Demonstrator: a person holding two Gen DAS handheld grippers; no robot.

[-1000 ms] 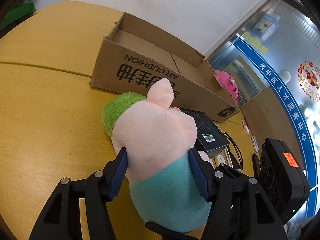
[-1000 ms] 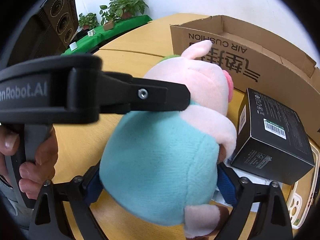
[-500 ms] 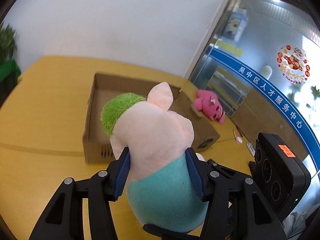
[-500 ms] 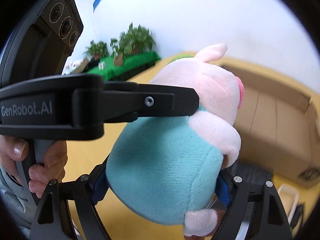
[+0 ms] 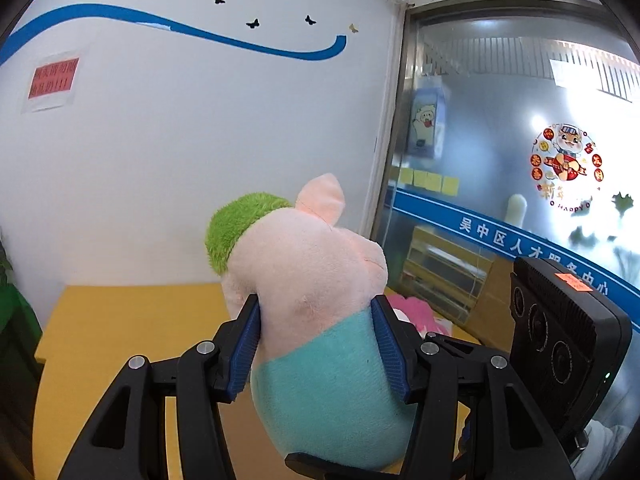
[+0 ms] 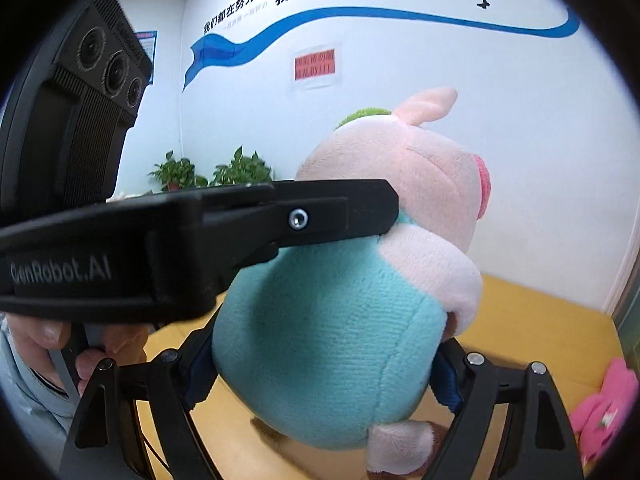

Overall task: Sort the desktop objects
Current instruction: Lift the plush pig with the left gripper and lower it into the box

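A plush pig point(image 5: 316, 304) with a pink head, green cap and teal body is held up in the air above the yellow table point(image 5: 120, 320). My left gripper point(image 5: 316, 344) is shut on its middle, blue pads pressing both sides. My right gripper point(image 6: 320, 372) is shut on its teal lower body point(image 6: 332, 352). The left gripper's finger point(image 6: 280, 220) crosses the right wrist view against the pig's neck. The cardboard box is out of view.
A second pink plush toy point(image 6: 604, 408) lies on the table at the right, also behind the pig in the left wrist view point(image 5: 412, 312). White wall behind, glass partition point(image 5: 520, 160) to the right, potted plants point(image 6: 212, 172) at the back left.
Both grippers have lifted the pig well up from the table and tilted upward; the cardboard box and black box have dropped out of view. Both grips unchanged.
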